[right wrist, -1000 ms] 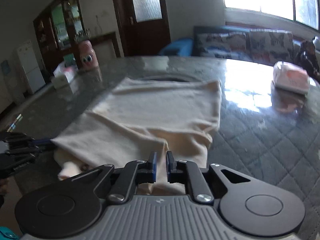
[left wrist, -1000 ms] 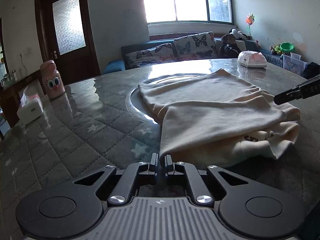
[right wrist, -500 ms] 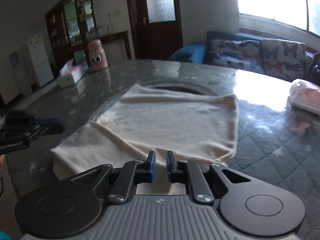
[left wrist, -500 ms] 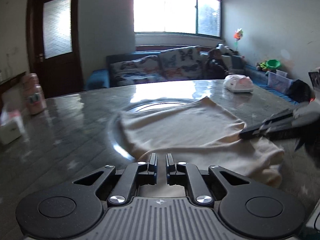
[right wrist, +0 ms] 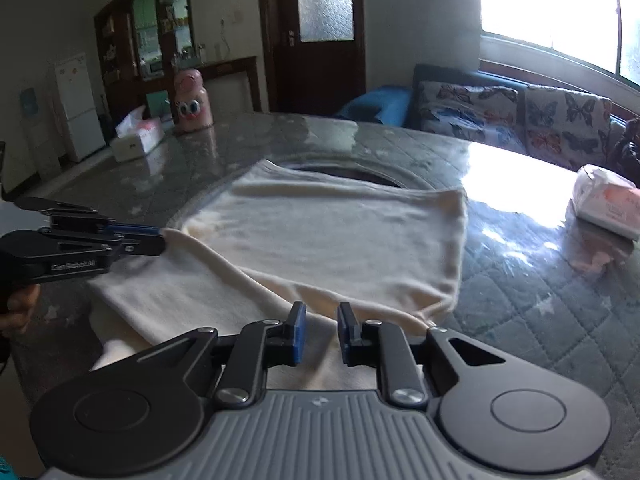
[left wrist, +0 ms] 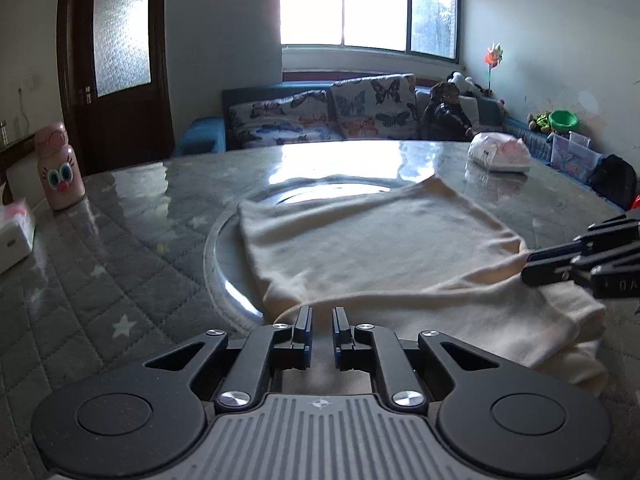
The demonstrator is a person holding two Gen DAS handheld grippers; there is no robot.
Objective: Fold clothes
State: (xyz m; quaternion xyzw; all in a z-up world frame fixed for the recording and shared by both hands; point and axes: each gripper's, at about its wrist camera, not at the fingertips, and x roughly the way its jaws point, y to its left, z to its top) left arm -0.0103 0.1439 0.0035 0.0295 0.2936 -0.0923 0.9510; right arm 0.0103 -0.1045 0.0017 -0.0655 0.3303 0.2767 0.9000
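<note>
A cream garment (left wrist: 380,248) lies folded on the grey quilted table (left wrist: 120,280), its top layer spread flat over the glass turntable. My left gripper (left wrist: 322,320) sits low at the near left corner of the fold, its jaws a narrow gap apart with cloth showing beneath them. In the right wrist view the left gripper (right wrist: 160,242) touches that corner with its tips. My right gripper (right wrist: 322,316) is at the fold's other end on the garment (right wrist: 340,240). Its jaws are opening, and the cloth lies under the gap without being pinched. The right gripper (left wrist: 526,268) also shows at the picture's right edge.
A pink owl-faced bottle (left wrist: 59,168) and a tissue box (left wrist: 12,232) stand at the table's far left. A pack of wipes (left wrist: 500,154) lies at the far right. The turntable rim (left wrist: 216,264) curves round the garment. A butterfly-patterned sofa stands beyond the table.
Both grippers were shut on the garment's edge and now stand slightly apart, the right one wider. The bunched top layer has been drawn out flat. My left gripper moved sideways along the table.
</note>
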